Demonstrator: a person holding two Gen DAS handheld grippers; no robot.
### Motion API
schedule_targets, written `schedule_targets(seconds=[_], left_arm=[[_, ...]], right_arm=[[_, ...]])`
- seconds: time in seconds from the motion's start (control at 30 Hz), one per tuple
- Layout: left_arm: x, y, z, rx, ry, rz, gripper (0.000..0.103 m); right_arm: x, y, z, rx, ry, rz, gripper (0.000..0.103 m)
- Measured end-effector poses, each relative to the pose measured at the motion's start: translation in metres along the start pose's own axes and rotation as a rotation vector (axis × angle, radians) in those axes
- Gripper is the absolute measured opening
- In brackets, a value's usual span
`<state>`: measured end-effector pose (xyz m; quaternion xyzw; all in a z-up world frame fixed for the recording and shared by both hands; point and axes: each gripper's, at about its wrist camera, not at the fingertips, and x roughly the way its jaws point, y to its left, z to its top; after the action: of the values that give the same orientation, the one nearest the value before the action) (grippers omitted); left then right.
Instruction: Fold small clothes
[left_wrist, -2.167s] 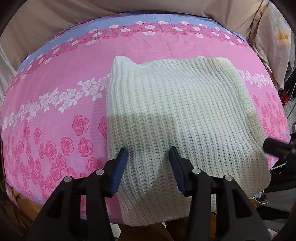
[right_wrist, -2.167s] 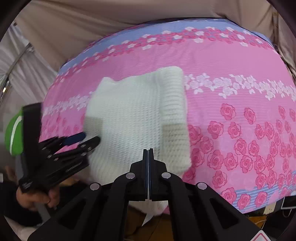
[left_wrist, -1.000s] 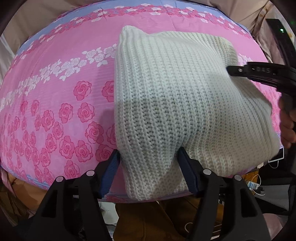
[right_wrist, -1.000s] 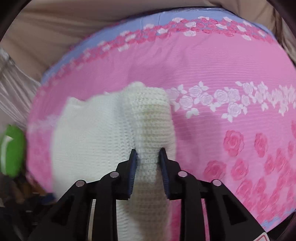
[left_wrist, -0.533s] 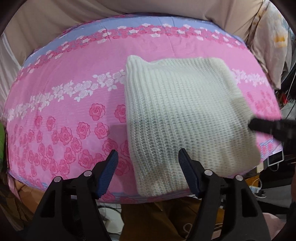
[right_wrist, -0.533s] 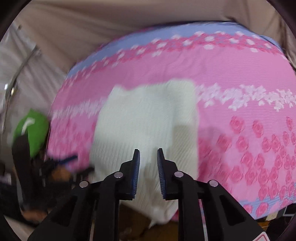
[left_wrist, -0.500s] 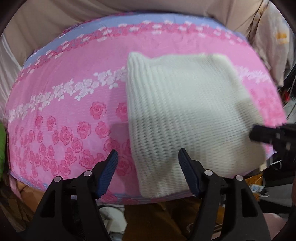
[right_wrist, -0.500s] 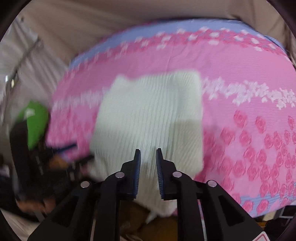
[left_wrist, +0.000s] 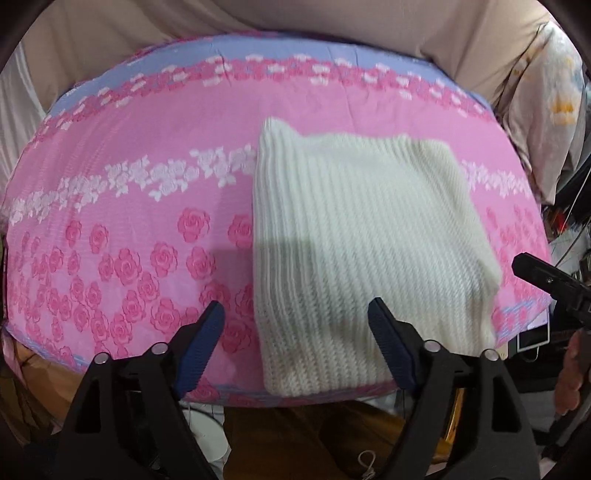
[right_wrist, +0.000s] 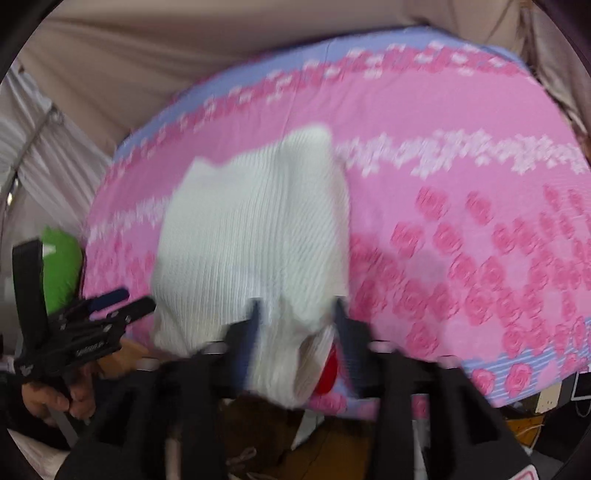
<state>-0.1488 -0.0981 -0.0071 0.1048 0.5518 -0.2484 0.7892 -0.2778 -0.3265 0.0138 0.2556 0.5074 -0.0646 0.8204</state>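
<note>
Lying flat on the bed, near its front edge, the sweater sits between both sets of spread, empty fingers. Best pinch the two near corners evenly, then fold away.

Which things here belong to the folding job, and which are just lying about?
Job: white knit sweater; left gripper, open; right gripper, open around the sweater's near edge; pink floral sheet beneath.

Lying about: green object; patterned pillow; phone.
</note>
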Motion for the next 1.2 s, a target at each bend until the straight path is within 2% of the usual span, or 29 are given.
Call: schedule_targets(seconds=[0.07,0.27,0.5,0.6,0.67,0.77,0.9,1.0,1.07,1.17,1.2], left_arm=[[-0.003,-0.007,0.012,0.014,-0.027,0.013,0.078],[-0.003,-0.033,0.028,0.065,-0.056,0.041,0.081],[0.029,-0.024,0.034,0.033,0.005,0.06,0.082],[0.043,-0.012,0.036,-0.004,0.029,0.035,0.083],[0.054,-0.005,0.037,-0.03,0.047,0.026,0.086],[0.073,0.012,0.036,-0.096,0.078,-0.042,0.093],[0.088,0.033,0.032,-0.215,0.112,-0.194,0.094],[0.098,0.044,0.027,-0.281,0.128,-0.275,0.096],[0.098,0.047,0.025,-0.302,0.117,-0.303,0.097],[0.098,0.044,0.024,-0.284,0.117,-0.304,0.098],[0.099,0.042,0.025,-0.279,0.121,-0.31,0.098]], right_arm=[[0.003,-0.008,0.014,0.028,-0.029,-0.007,0.063],[0.031,-0.006,0.033,0.082,0.003,-0.014,0.063],[0.061,-0.007,0.032,0.104,0.067,-0.024,0.066],[0.077,-0.014,0.031,0.124,0.102,-0.033,0.068],[0.085,-0.019,0.029,0.14,0.114,-0.029,0.073],[0.097,-0.03,0.026,0.192,0.137,0.015,0.079],[0.106,-0.043,0.023,0.278,0.153,0.114,0.084],[0.106,-0.042,0.024,0.279,0.148,0.132,0.086],[0.107,-0.04,0.024,0.273,0.146,0.145,0.086],[0.117,-0.036,0.025,0.319,0.173,0.265,0.087],[0.118,-0.032,0.024,0.33,0.165,0.26,0.088]])
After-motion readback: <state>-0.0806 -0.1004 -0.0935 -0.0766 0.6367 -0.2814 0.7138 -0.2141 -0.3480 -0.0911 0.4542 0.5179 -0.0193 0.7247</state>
